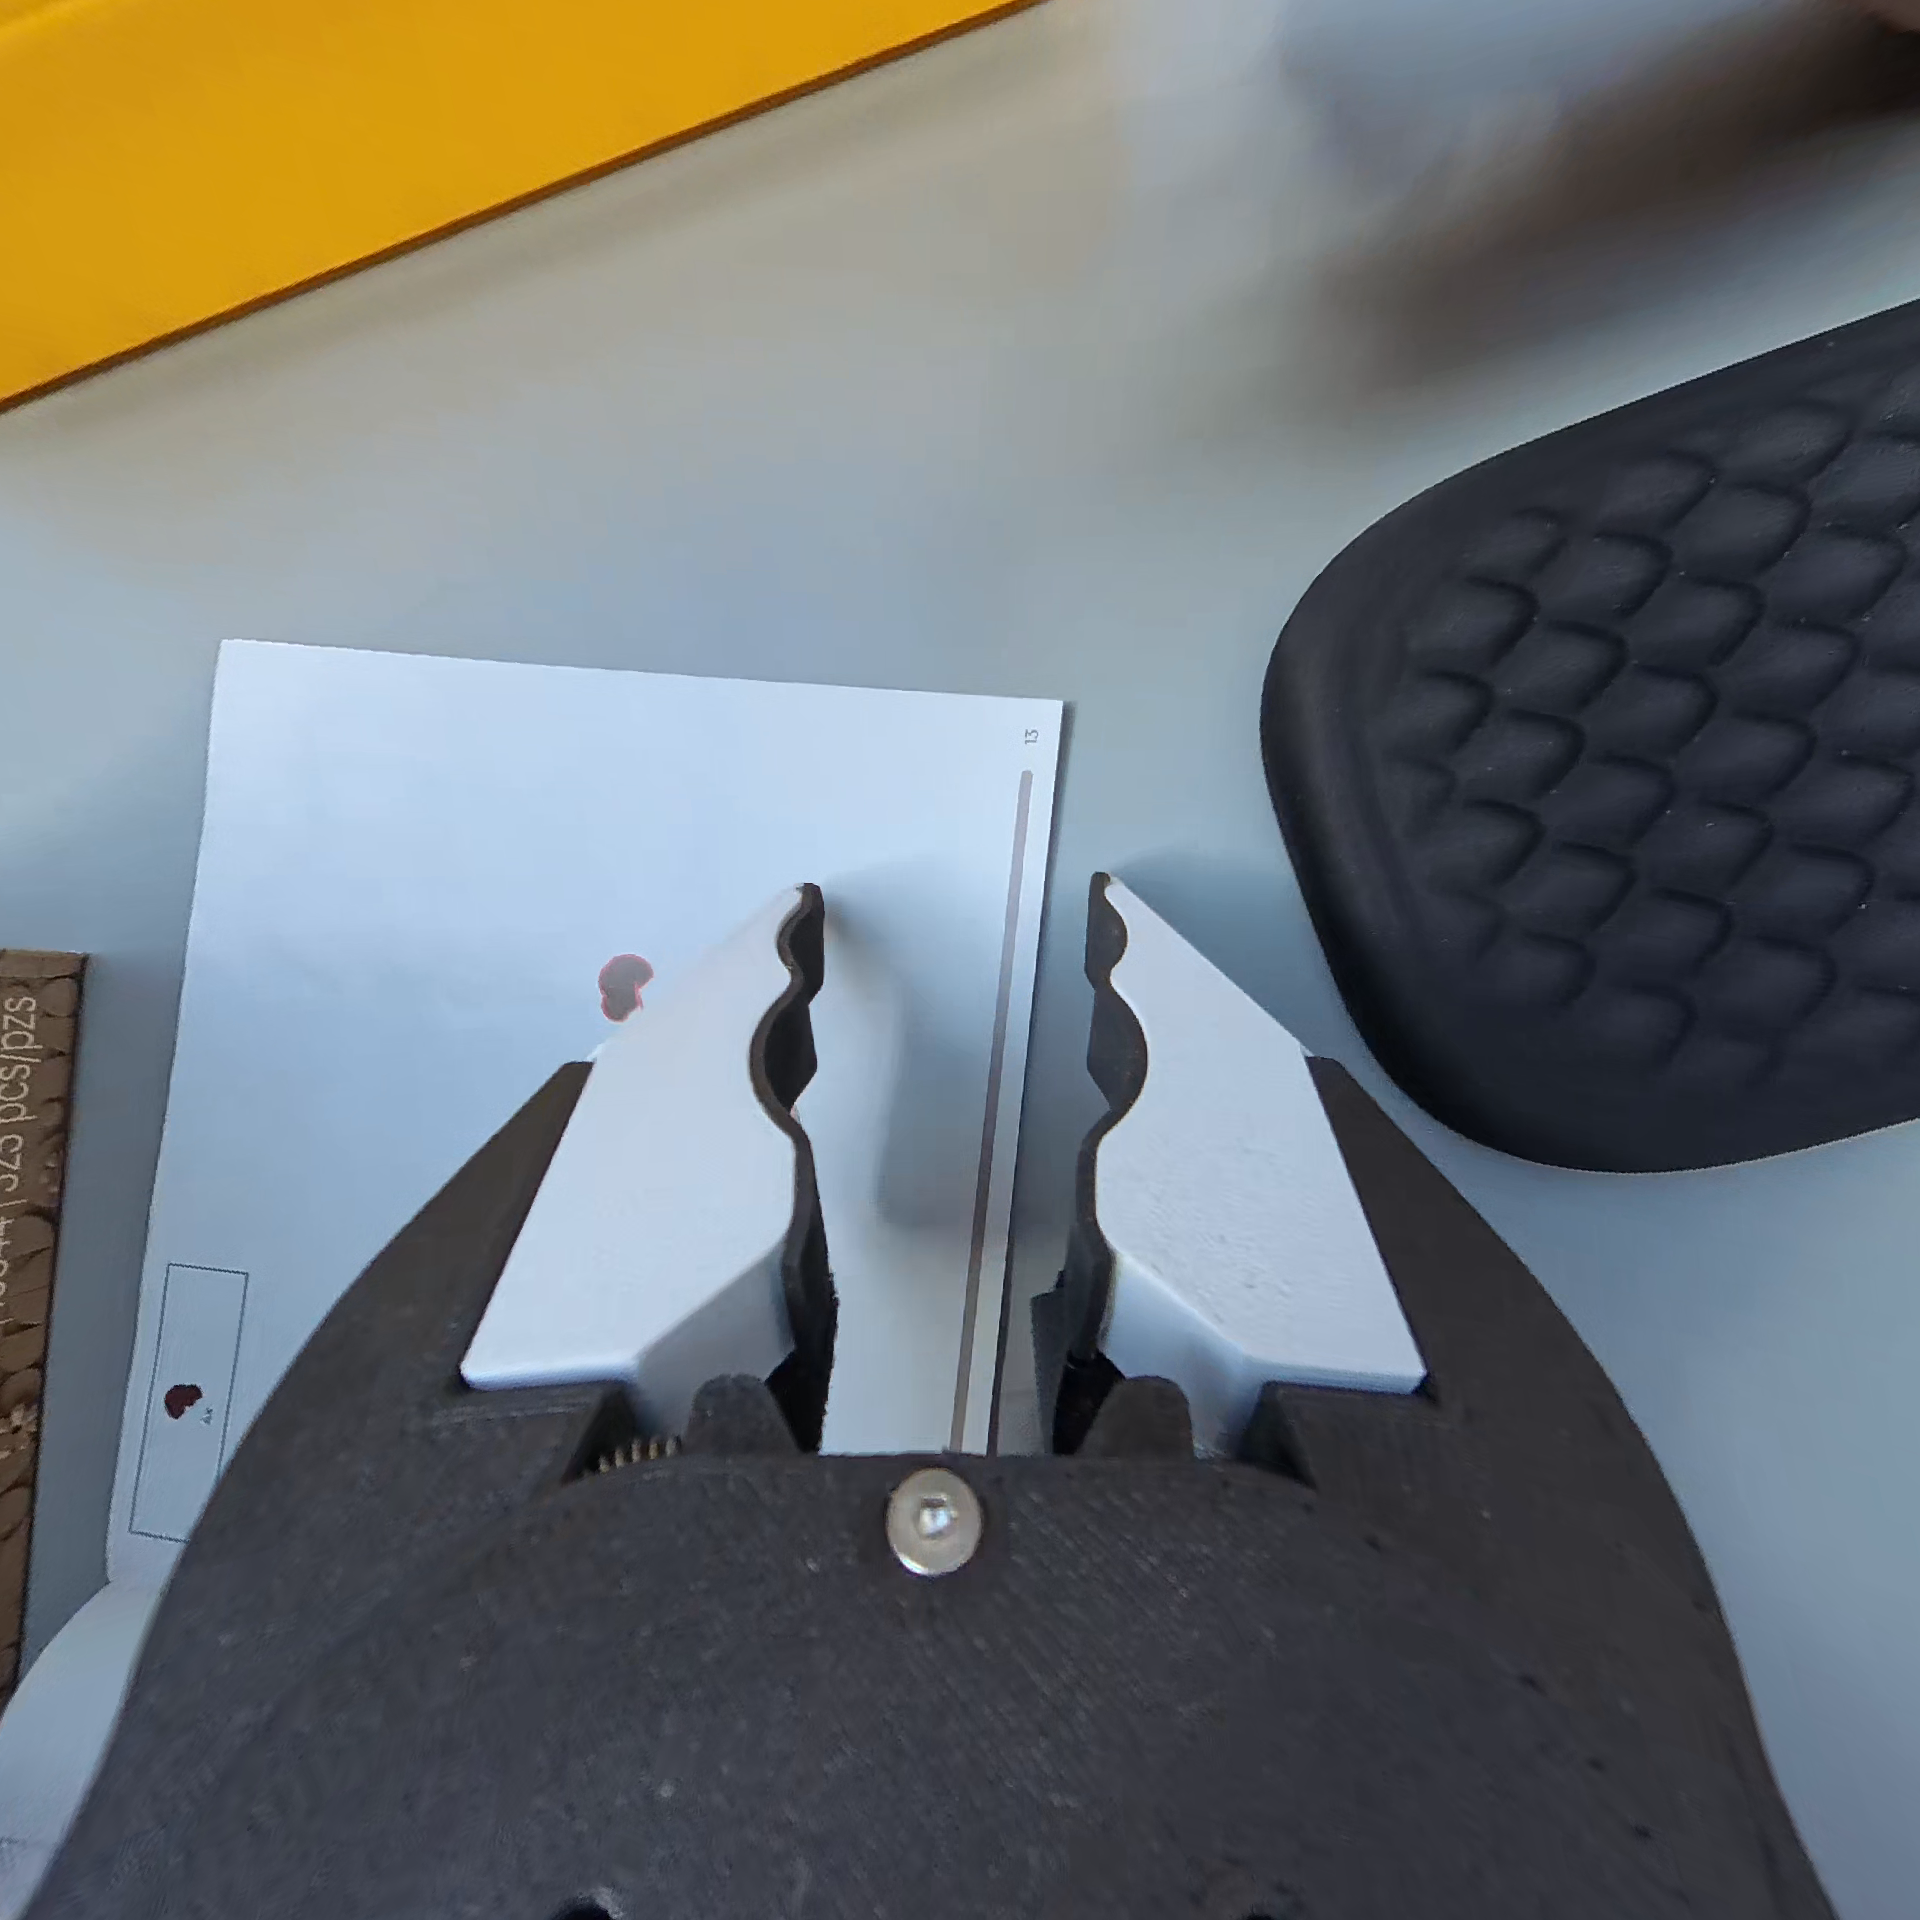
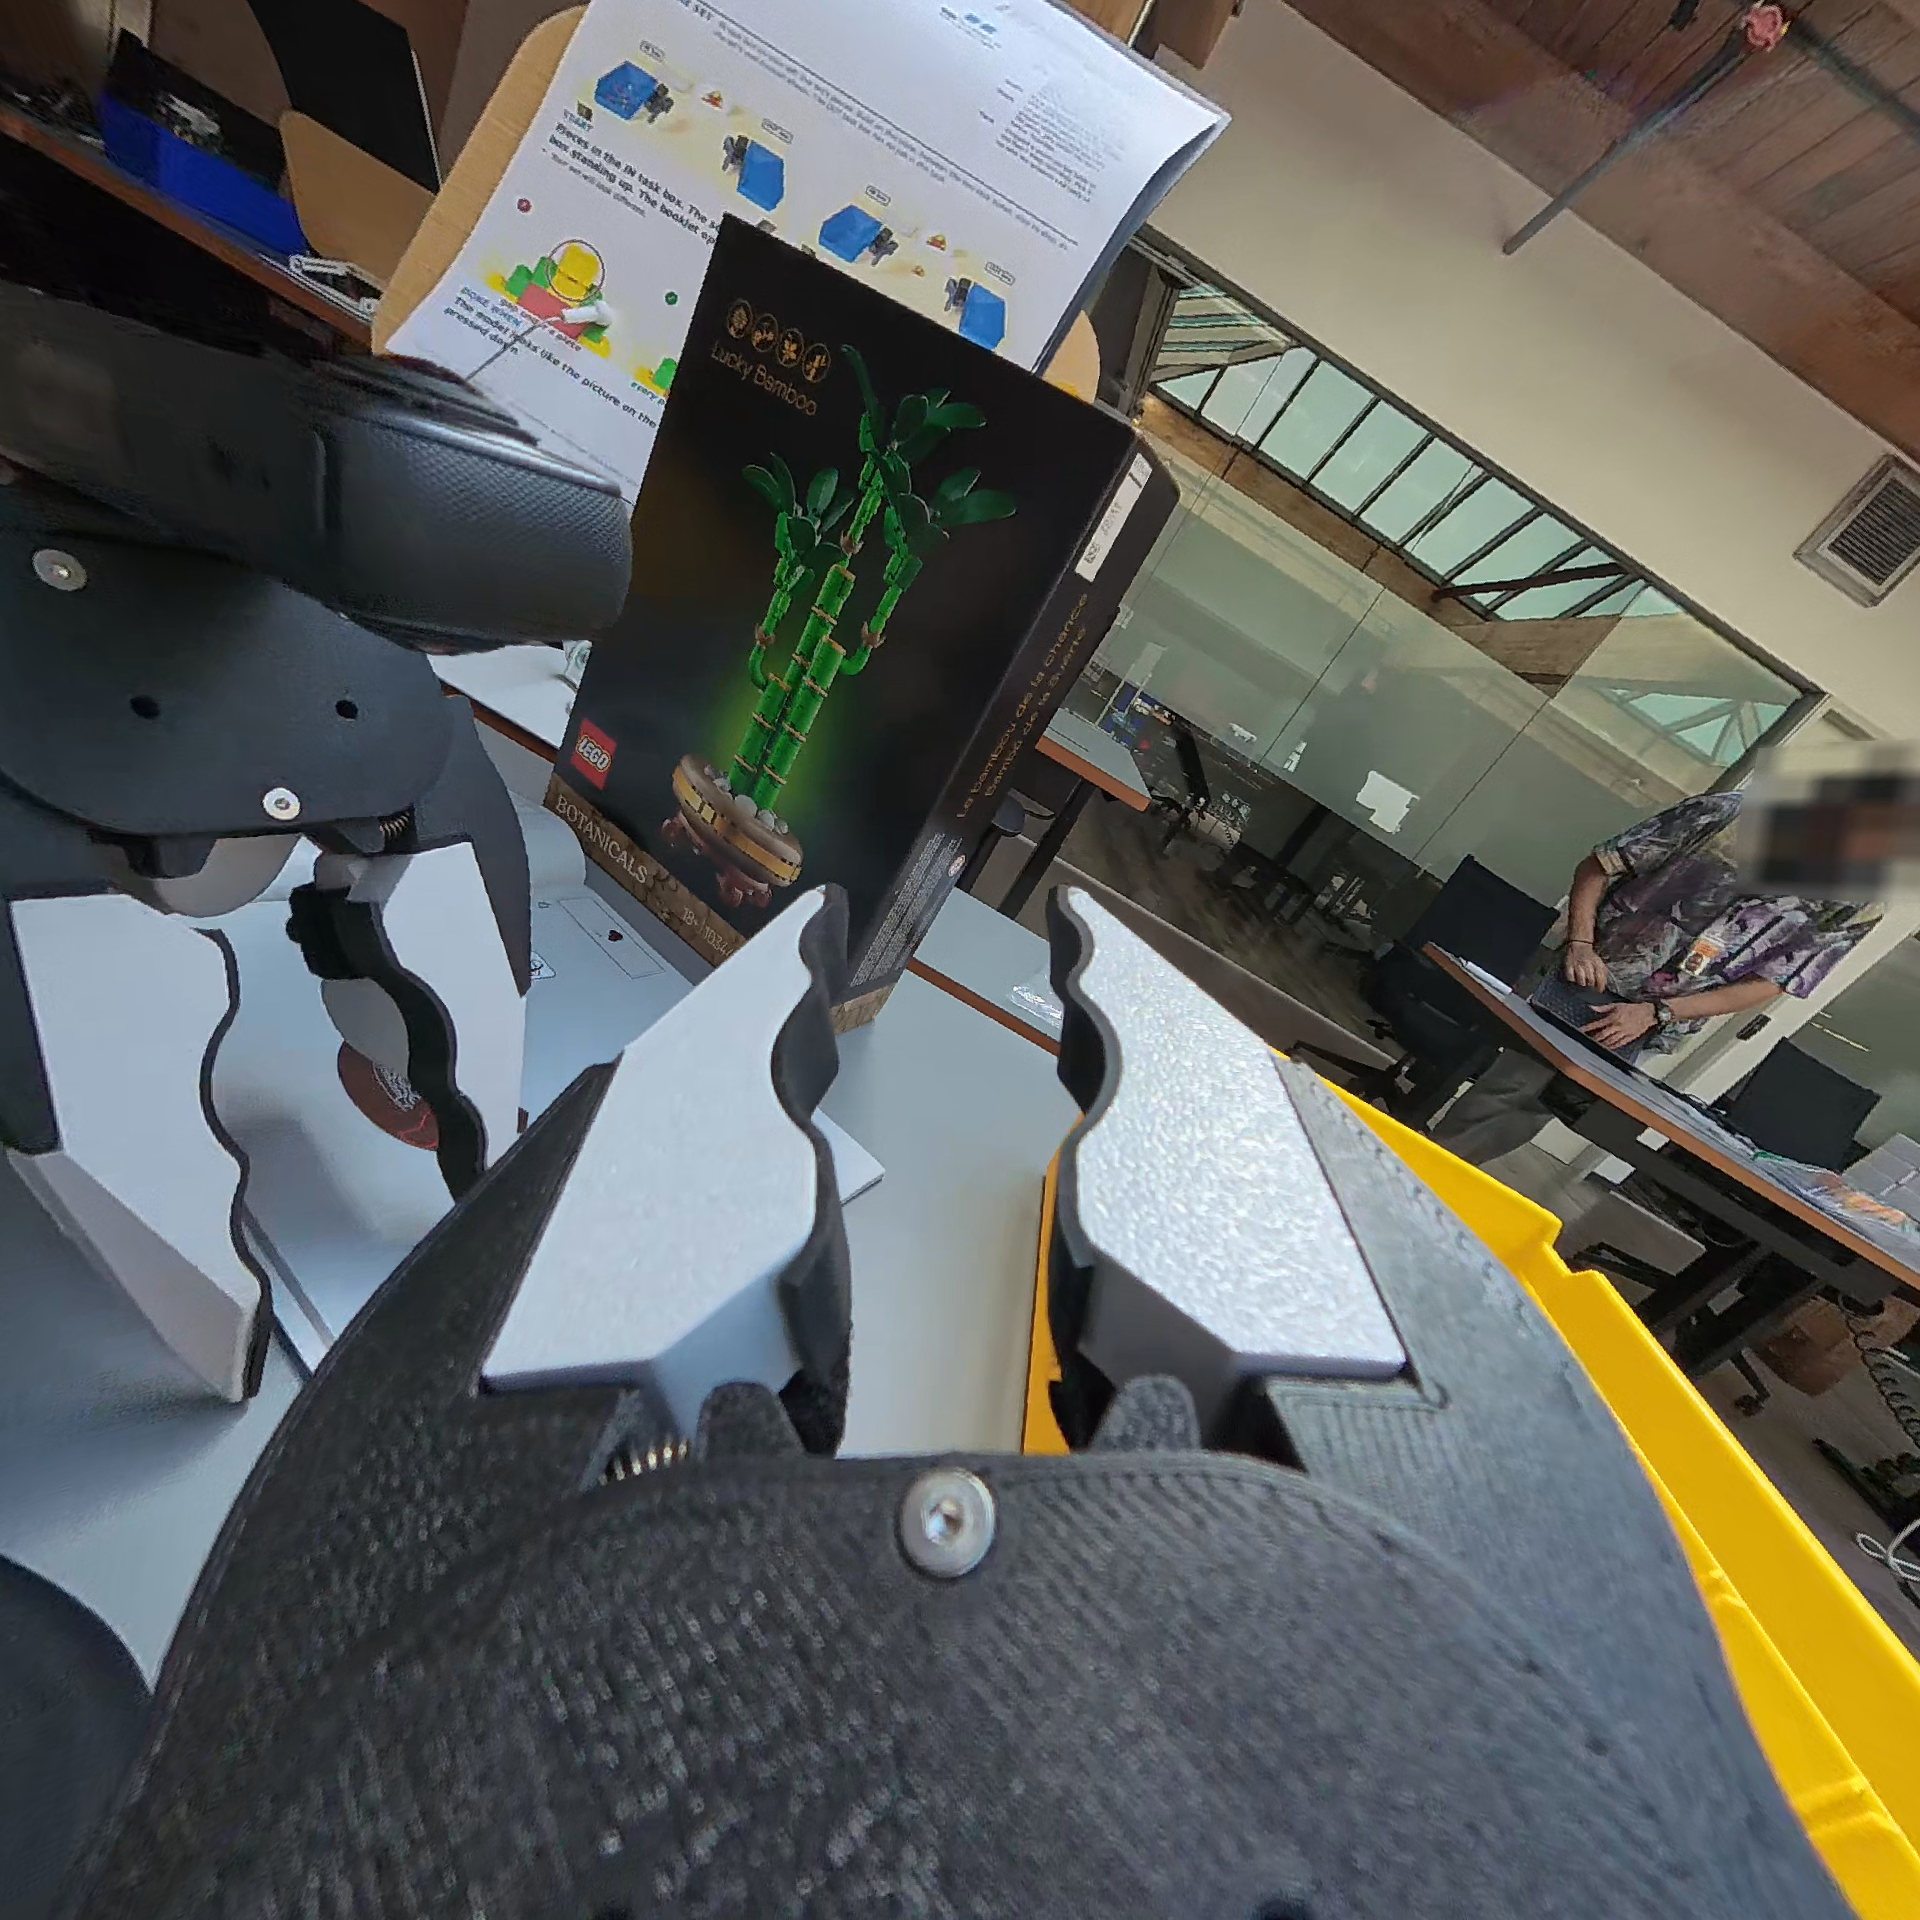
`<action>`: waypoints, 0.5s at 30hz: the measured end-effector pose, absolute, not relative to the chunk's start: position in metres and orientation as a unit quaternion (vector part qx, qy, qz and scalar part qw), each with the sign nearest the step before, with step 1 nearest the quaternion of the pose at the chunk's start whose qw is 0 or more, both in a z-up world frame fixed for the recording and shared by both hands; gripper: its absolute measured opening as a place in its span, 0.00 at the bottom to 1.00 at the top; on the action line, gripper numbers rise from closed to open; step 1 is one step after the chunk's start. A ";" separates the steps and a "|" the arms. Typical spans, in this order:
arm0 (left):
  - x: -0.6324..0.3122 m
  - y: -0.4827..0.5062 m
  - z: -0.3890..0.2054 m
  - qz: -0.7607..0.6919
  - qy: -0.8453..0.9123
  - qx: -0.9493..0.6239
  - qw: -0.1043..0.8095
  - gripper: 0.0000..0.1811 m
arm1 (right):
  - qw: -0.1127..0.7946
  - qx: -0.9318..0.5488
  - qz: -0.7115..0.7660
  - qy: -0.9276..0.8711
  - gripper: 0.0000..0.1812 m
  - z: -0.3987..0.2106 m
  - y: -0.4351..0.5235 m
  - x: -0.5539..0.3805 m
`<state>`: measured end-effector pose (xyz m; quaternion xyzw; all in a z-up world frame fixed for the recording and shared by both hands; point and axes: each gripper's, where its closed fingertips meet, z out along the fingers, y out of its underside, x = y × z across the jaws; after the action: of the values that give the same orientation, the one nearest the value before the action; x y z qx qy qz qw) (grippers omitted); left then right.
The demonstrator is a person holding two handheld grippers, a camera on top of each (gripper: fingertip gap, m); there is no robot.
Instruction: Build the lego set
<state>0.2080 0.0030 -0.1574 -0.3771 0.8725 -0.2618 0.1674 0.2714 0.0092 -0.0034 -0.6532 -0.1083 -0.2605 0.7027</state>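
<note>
Both views close over booklet (image 1: 582, 831)

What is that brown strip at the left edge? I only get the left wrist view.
Observer: It is the bottom of a dark box standing upright, with a green bamboo plant pictured on its front.
Operator: And the yellow slab at the top?
Observer: Probably the yellow bin; it sits right beside the right gripper, which is open and empty.
Operator: Is anything behind the box?
Observer: A printed sheet stands up behind it.
</note>
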 end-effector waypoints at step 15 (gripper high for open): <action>0.209 0.005 -0.155 -0.319 0.839 -0.422 0.128 0.19 | 0.631 -0.727 -0.266 -0.061 0.21 -0.034 0.022 0.285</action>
<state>0.2092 0.0050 -0.1554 -0.4216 0.8392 -0.3187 0.1279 0.2846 0.0225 -0.0338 -0.7266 -0.0609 -0.2662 0.6305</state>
